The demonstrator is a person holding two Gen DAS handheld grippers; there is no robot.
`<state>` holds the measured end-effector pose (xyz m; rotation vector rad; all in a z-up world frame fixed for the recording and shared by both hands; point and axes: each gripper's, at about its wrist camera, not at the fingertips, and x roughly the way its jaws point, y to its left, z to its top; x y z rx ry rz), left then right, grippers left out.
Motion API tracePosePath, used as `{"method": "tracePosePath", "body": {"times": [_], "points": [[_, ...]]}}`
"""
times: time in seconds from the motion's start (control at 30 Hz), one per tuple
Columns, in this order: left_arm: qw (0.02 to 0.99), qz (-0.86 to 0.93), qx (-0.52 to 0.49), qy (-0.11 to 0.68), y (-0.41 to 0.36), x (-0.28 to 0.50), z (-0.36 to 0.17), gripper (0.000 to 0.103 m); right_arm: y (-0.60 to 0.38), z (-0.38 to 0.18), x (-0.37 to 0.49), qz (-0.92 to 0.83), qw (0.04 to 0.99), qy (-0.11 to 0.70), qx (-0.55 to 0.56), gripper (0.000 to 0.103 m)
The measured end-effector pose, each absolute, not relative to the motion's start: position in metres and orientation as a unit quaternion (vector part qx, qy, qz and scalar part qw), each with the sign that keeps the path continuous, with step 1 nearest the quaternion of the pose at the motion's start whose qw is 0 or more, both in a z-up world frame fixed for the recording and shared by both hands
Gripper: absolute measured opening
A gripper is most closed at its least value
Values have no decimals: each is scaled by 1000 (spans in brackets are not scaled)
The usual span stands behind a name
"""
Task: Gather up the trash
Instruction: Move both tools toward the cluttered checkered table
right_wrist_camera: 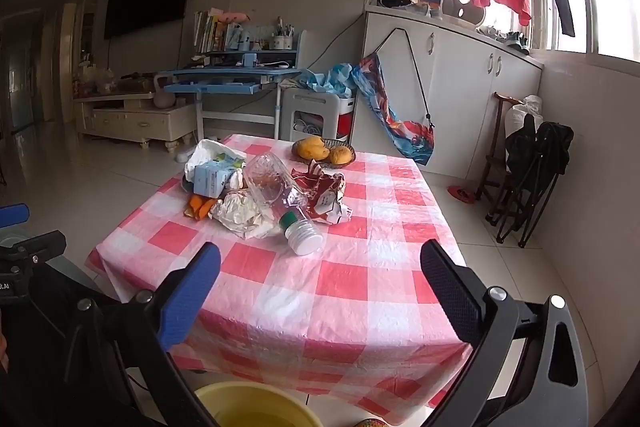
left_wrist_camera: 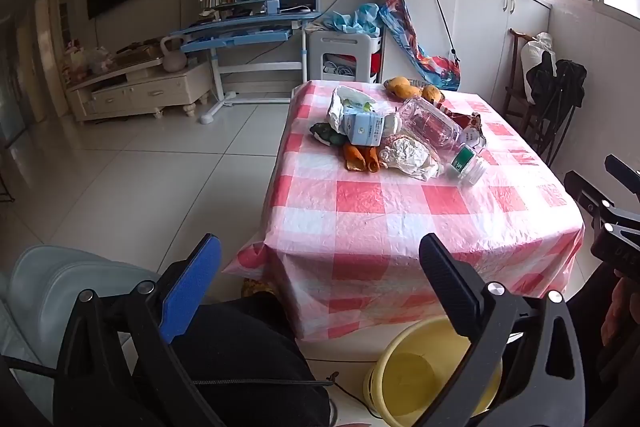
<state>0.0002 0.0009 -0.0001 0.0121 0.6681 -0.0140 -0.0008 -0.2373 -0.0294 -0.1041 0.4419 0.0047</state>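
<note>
Trash (right_wrist_camera: 264, 195) heaps on the table (right_wrist_camera: 360, 291); both tools spread empty, yellow bucket (right_wrist_camera: 256, 407) cut off.

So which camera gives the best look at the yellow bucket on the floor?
The left wrist view: the yellow bucket shows its rim and inside, partly behind a gripper finger. The right wrist view catches only part of its rim at the bottom edge.

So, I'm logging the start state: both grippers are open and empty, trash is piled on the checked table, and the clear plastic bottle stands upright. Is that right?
Not quite: the bottle lies on its side, as the right wrist view shows. The rest holds.
</note>
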Motion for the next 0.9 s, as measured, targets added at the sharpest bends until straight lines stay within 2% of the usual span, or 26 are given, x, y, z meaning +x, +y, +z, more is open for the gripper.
{"method": "tracePosePath", "body": {"times": [0.9], "points": [[941, -13, 10, 337, -3, 0, -5, 96, -235, -37, 7, 7, 968, 246, -57, 96]]}}
